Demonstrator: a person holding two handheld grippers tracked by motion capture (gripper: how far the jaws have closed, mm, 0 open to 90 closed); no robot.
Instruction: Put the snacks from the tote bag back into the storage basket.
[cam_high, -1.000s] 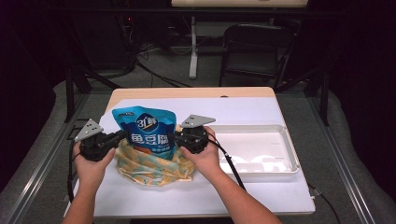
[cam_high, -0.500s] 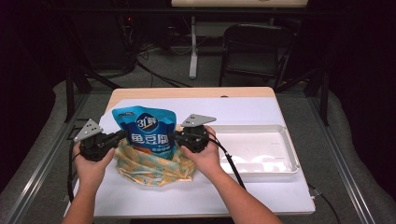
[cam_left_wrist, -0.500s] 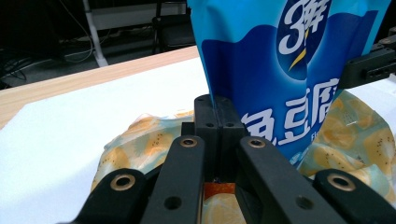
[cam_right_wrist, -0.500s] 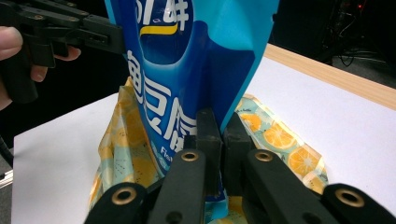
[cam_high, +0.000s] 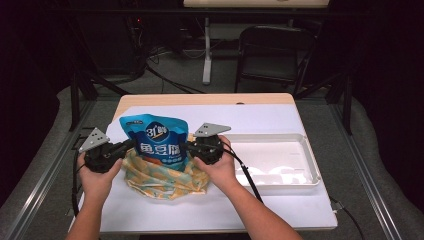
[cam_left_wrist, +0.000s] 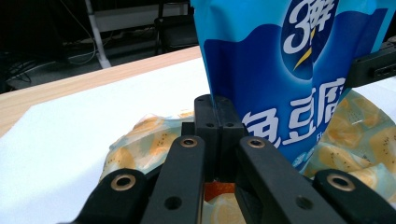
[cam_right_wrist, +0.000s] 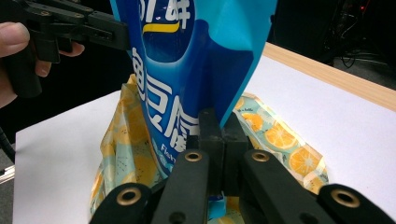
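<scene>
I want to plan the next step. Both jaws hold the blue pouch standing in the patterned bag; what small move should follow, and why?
Probably lower the blue pouch a little deeper. The left gripper and right gripper are shut on its side edges, it stands upright, and most of it rises above the orange-patterned bag around its base. The white tray sits apart to the right.

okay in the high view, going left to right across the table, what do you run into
left gripper → blue snack pouch standing in the orange-print bag → right gripper → white tray
</scene>
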